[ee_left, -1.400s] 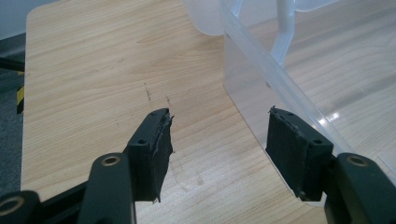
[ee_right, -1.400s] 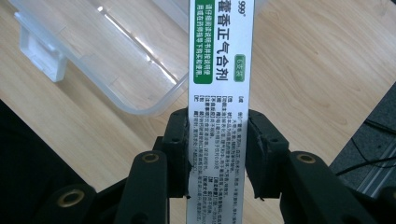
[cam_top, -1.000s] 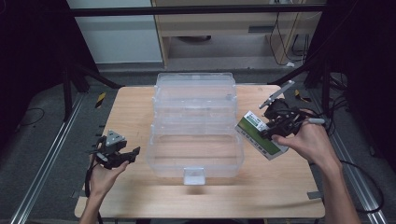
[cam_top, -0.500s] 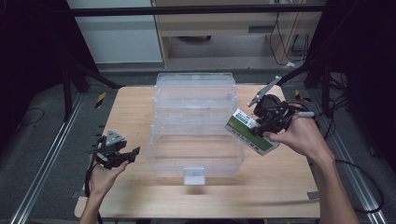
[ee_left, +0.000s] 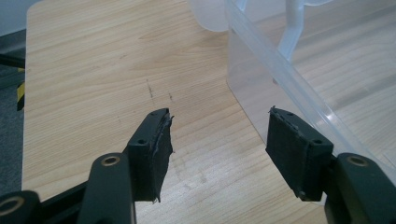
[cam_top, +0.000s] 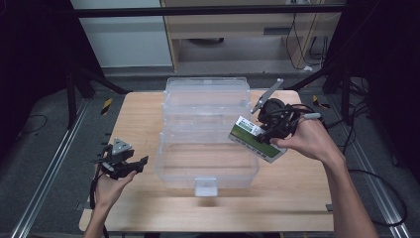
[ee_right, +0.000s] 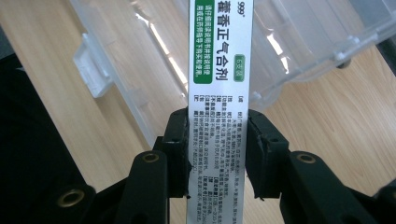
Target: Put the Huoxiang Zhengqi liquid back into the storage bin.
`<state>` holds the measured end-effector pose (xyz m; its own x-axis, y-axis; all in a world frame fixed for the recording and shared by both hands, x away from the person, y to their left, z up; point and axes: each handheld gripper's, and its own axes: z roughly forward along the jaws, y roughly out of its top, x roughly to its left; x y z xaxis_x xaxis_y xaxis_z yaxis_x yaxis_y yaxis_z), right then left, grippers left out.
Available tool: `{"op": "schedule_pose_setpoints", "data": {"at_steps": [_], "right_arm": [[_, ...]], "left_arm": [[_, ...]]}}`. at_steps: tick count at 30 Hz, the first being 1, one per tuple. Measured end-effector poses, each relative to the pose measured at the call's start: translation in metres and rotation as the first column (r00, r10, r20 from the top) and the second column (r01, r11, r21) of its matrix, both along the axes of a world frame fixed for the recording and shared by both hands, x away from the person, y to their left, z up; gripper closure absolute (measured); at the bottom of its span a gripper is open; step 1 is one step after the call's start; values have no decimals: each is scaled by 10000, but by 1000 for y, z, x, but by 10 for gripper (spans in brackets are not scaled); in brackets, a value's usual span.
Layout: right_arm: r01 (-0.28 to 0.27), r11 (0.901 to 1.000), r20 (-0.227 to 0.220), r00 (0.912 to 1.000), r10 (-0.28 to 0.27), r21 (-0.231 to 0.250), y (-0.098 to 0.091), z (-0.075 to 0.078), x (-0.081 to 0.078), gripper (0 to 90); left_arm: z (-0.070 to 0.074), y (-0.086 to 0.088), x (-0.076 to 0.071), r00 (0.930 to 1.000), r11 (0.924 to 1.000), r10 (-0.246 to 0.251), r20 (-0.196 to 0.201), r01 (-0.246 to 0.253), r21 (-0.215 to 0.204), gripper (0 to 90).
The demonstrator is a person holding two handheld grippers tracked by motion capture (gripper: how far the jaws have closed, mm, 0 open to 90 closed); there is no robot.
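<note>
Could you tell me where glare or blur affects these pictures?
High view: dark surroundings, soft overall, clear bin faint against the table. Right gripper view: bright glare streaks on the bin; the box print stays sharp. Left gripper view: evenly lit, crisp wood grain.

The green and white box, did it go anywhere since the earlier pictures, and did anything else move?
Yes. The right gripper, shut on the green and white box, carried it leftward from beside the clear plastic bin to over the bin's right wall. It held the box all along; nothing was let go. The left gripper stayed open at the table's left side, and the bin did not move.
</note>
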<state>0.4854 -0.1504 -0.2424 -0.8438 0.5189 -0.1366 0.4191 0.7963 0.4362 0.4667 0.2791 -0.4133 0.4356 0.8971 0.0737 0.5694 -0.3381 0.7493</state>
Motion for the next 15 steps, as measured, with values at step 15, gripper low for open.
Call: {"op": "schedule_pose_setpoints", "data": {"at_steps": [15], "right_arm": [[-1564,9871,-116,9877,1561,-337,26,-5,8,641]], "left_arm": [[0,2,0,10000,10000,45,5,-45,-35,394]]}}
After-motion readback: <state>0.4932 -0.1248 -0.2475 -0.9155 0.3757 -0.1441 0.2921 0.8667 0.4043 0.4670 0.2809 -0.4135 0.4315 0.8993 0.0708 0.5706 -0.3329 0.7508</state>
